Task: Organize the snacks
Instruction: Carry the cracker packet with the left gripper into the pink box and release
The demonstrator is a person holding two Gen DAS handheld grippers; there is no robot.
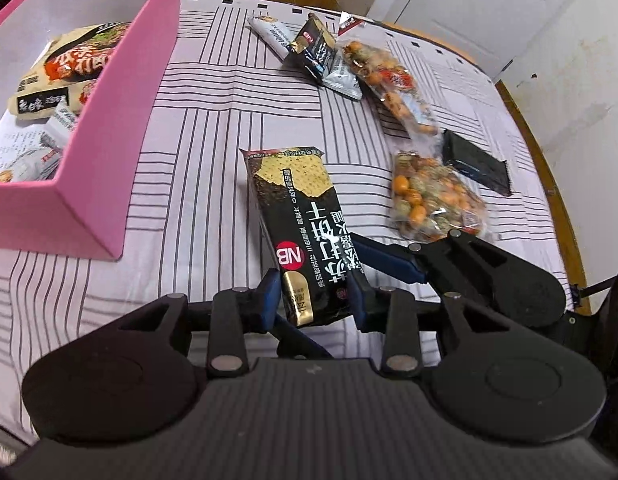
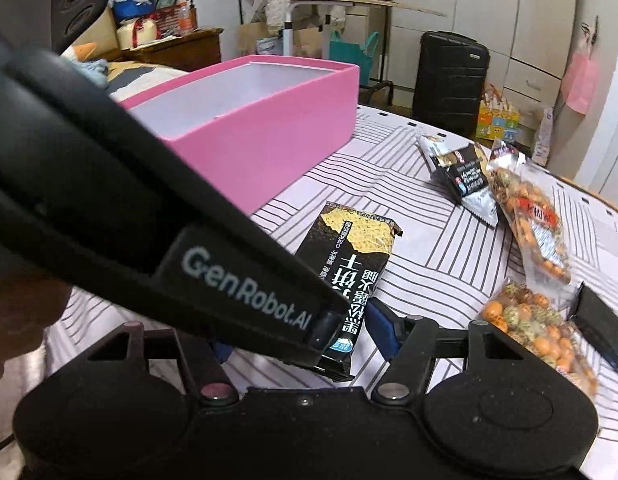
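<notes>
A black cracker packet (image 1: 301, 232) (image 2: 349, 264) stands tilted above the striped cloth. My left gripper (image 1: 313, 298) is shut on its lower end, a blue pad on each side. In the right wrist view the left gripper's black housing (image 2: 245, 292) crosses the frame and hides the packet's left side. My right gripper (image 2: 301, 340) is open; the packet's lower end sits between its fingers without touching the pads. Its blue finger (image 1: 389, 262) shows just right of the packet. A pink box (image 1: 109, 120) (image 2: 269, 132) at the left holds several snack packs (image 1: 81, 64).
Two clear bags of coated peanuts (image 1: 433, 200) (image 1: 393, 76), a flat black packet (image 1: 477, 162), another black packet (image 1: 317, 48) and a white one (image 1: 269, 32) lie on the cloth (image 1: 213, 120) at right and far. The table's wooden edge (image 1: 549, 160) curves along the right.
</notes>
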